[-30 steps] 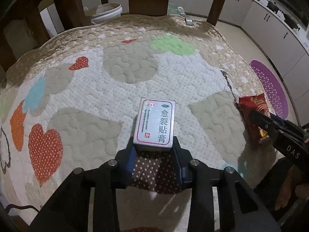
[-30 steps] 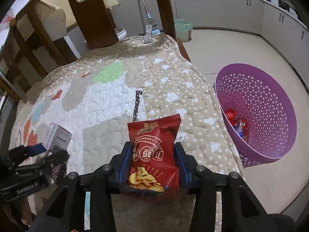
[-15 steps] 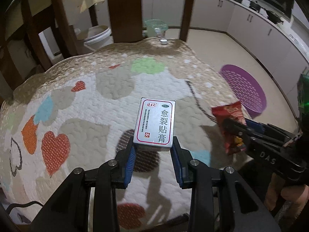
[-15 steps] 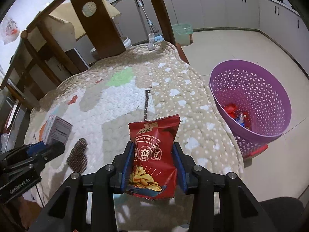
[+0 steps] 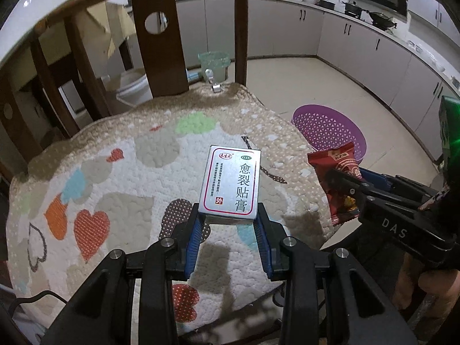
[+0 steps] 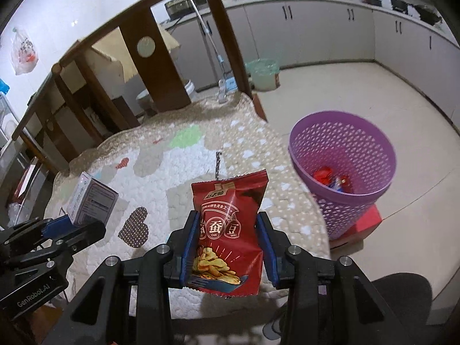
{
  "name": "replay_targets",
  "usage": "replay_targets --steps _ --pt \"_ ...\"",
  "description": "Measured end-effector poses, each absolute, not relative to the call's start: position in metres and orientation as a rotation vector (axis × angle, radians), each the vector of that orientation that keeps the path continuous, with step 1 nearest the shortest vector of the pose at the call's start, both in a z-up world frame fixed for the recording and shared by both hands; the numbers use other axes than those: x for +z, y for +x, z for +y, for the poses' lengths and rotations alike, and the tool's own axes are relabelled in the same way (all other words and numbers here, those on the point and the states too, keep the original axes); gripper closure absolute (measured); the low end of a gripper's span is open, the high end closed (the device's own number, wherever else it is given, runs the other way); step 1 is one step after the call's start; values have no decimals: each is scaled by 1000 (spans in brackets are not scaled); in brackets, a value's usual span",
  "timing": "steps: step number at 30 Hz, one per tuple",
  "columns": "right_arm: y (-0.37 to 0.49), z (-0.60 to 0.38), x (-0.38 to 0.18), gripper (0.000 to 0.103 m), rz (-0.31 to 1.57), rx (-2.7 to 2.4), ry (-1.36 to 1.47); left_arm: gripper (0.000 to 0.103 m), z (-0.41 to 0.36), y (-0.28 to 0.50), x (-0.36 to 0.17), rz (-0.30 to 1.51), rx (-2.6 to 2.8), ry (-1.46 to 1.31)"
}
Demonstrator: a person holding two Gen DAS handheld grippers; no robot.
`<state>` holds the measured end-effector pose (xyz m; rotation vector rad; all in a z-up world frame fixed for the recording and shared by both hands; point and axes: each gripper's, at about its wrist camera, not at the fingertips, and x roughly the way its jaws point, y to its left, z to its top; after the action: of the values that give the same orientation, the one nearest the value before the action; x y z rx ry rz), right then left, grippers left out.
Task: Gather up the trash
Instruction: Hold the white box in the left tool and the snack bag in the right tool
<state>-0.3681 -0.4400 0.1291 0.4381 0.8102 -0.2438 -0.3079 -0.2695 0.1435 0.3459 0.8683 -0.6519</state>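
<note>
My left gripper (image 5: 229,224) is shut on a silver medicine box (image 5: 231,185) with red-bordered print, held in the air above the quilted table cover (image 5: 115,189). In the right wrist view the same box (image 6: 92,201) sits in that gripper (image 6: 77,227) at the lower left. My right gripper (image 6: 228,230) is shut on a red snack bag (image 6: 230,230), also lifted off the table. The bag (image 5: 336,181) shows at the right of the left wrist view. A purple mesh basket (image 6: 342,172) stands on the floor to the right of the table, with red wrappers inside.
A dark wooden chair back (image 5: 161,43) rises behind the table's far edge. Beyond it on the floor stand a green-lined bin (image 6: 263,73) and a white bucket (image 5: 135,86). Grey kitchen cabinets (image 6: 316,28) line the far wall. A person's hand (image 5: 425,276) holds the right gripper.
Both grippers have risen from the table and drawn back with their loads. The view now takes in the chair back, the floor and more of the purple basket.
</note>
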Motion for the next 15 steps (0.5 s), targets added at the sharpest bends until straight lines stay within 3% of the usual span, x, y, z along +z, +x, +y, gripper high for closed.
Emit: replay_targets --steps 15 --pt "-380 -438 137 60 777 -264 415 69 -272 -314 144 854 -653 367"
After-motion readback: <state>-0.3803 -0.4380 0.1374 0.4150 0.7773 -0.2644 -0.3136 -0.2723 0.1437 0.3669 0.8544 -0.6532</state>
